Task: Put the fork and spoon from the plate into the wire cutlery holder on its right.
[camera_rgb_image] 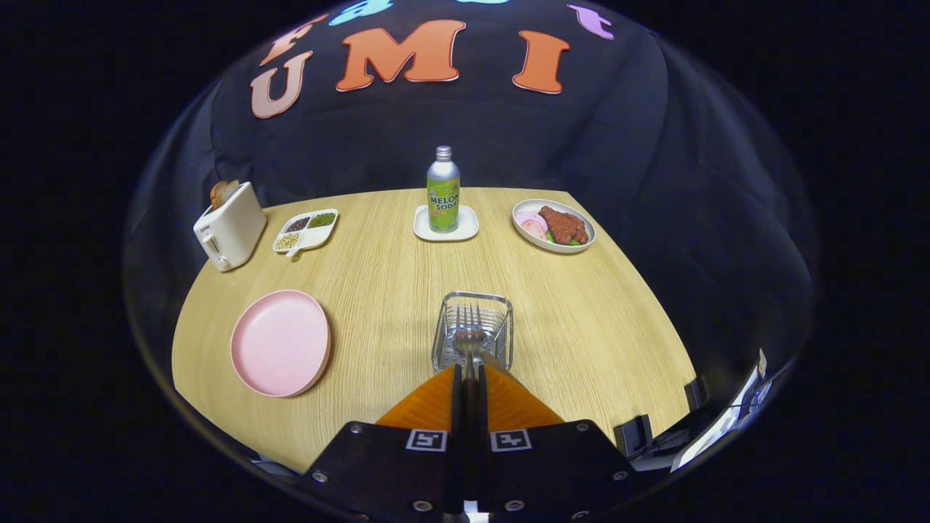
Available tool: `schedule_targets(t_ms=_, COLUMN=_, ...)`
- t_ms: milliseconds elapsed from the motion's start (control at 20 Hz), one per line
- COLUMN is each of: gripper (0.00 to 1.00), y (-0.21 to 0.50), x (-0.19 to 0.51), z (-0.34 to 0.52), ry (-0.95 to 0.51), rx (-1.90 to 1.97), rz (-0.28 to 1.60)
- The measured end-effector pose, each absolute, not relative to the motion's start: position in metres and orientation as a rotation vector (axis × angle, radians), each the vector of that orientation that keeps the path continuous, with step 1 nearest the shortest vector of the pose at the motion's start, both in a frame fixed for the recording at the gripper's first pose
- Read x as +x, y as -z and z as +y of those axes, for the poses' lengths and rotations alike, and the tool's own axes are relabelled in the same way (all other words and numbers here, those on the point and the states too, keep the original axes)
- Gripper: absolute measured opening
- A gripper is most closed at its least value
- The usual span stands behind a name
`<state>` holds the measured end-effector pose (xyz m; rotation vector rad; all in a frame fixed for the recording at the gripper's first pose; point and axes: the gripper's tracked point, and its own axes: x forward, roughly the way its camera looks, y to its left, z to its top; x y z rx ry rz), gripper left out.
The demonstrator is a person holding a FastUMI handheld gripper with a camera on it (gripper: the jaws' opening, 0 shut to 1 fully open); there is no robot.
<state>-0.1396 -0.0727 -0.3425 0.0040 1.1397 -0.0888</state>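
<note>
My gripper (pixel 470 372) is shut on a thin utensil handle that runs between its fingers. A spoon (pixel 469 338) shows its bowl just ahead of the fingertips, over the near side of the wire cutlery holder (pixel 501 323). The tines of the fork (pixel 468 315) rise right behind the bowl, inside the holder. How the handles run below the bowl is hard to make out. The pink plate (pixel 281 341) lies to the left of the holder with nothing on it.
Beyond the holder a green soda bottle (pixel 443 190) stands on a white coaster (pixel 465 231). At the back are a white toaster (pixel 229 225), a divided dish of beans (pixel 306 230) and a plate of food (pixel 554 225). The table's edge (pixel 625 250) curves close on the right.
</note>
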Motion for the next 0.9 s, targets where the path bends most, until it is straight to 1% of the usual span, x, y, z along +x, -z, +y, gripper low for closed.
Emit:
schedule_targets(t_ms=350, gripper=0.07, y=0.332, x=-0.118, z=-0.076, ry=0.091, rx=0.018, rz=1.095)
schedule_targets(t_ms=500, gripper=0.08, y=0.308, x=-0.096, z=-0.078, ry=0.107, rx=0.064, rz=0.998)
schedule_targets(t_ms=600, gripper=0.11, y=0.285, x=-0.077, z=-0.085, ry=0.119, rx=0.066, rz=0.907)
schedule_targets(t_ms=700, gripper=0.19, y=0.258, x=-0.056, z=-0.085, ry=0.105, rx=0.073, rz=0.805)
schedule_targets(t_ms=750, gripper=0.31, y=0.247, x=-0.046, z=-0.085, ry=0.097, rx=0.07, rz=0.759)
schedule_targets(t_ms=800, gripper=0.4, y=0.236, x=-0.036, z=-0.086, ry=0.093, rx=0.056, rz=0.714)
schedule_targets(t_ms=850, gripper=0.56, y=0.224, x=-0.027, z=-0.088, ry=0.09, rx=0.041, rz=0.672)
schedule_targets(t_ms=900, gripper=0.62, y=0.211, x=-0.017, z=-0.089, ry=0.087, rx=0.026, rz=0.632)
